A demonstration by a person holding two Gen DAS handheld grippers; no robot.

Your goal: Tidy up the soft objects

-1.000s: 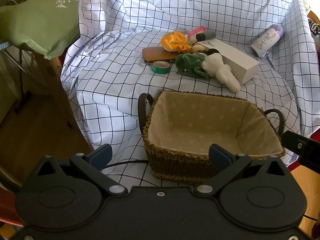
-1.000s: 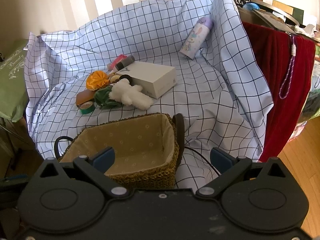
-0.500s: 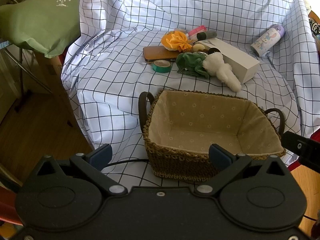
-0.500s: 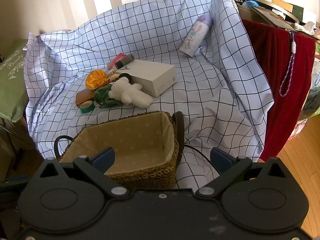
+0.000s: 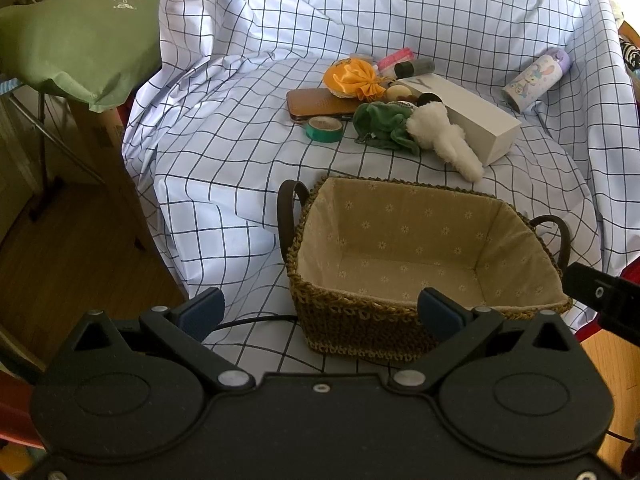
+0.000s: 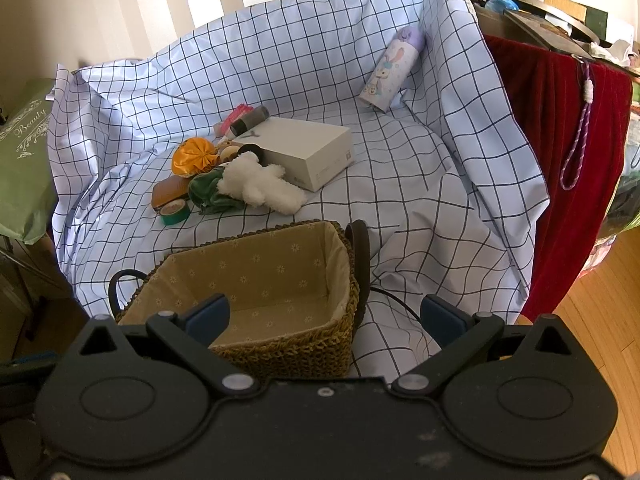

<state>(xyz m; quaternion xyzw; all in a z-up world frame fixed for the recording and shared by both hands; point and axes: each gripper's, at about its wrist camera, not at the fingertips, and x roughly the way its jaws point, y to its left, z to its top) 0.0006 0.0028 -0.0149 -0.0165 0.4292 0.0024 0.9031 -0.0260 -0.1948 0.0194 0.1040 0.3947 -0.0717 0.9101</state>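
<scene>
A checked sheet (image 5: 248,152) covers the surface, with a cluttered pile behind a lined wicker basket (image 5: 400,320).

From the left wrist we see our left gripper (image 5: 320,312) spread wide and empty, the white plush (image 5: 444,140) and green cloth (image 5: 380,122) against a white box (image 5: 472,116), and "Beauty" on a green cushion (image 5: 80,32). From the right wrist, our right gripper (image 6: 326,318) gapes empty too; the white plush (image 6: 258,184) lies beyond the basket (image 6: 296,356), and a bunny-printed bottle (image 6: 394,70) leans far back.
</scene>
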